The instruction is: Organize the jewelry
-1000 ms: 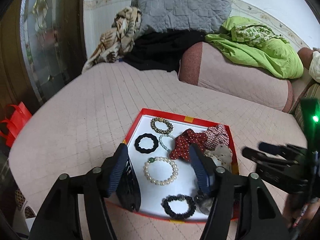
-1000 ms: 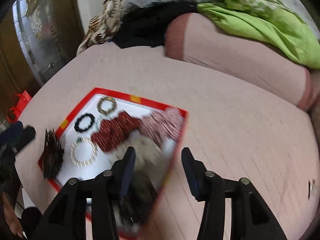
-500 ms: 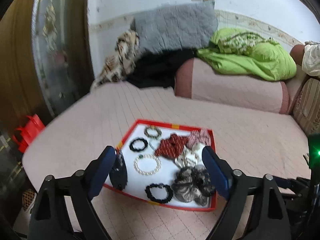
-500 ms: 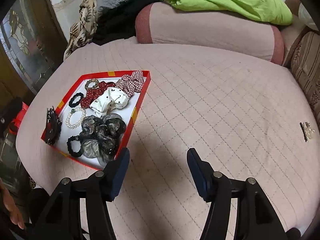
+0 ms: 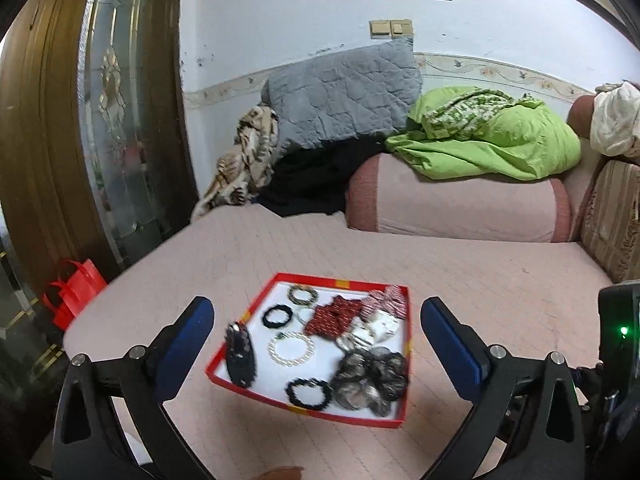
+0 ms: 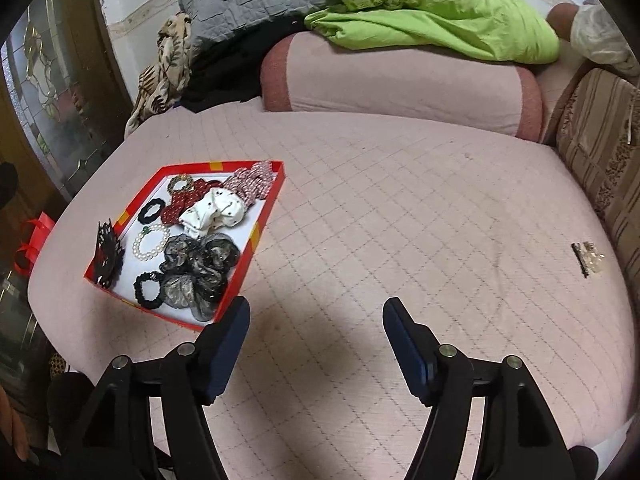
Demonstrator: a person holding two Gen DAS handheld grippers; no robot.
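Note:
A red-rimmed tray lies on the pink quilted bed and holds a pearl bracelet, black bracelets, a beaded bracelet, several scrunchies and a black hair claw leaning on its left edge. My left gripper hangs above and in front of the tray, its jaws still opening wide with nothing between the pads. My right gripper is over bare quilt to the right of the tray, jaws opening and empty. A small sparkly hair clip lies far right on the bed.
A pink bolster, green blanket, grey pillow and dark clothes sit at the head of the bed. A wooden glass-panelled door and a red bag stand at the left. A striped sofa arm borders the right.
Both grippers have drawn back from the tray and opened wider. The left one let go of the black hair claw, which now rests on the tray's left edge. The right one moved rightward over bare quilt.

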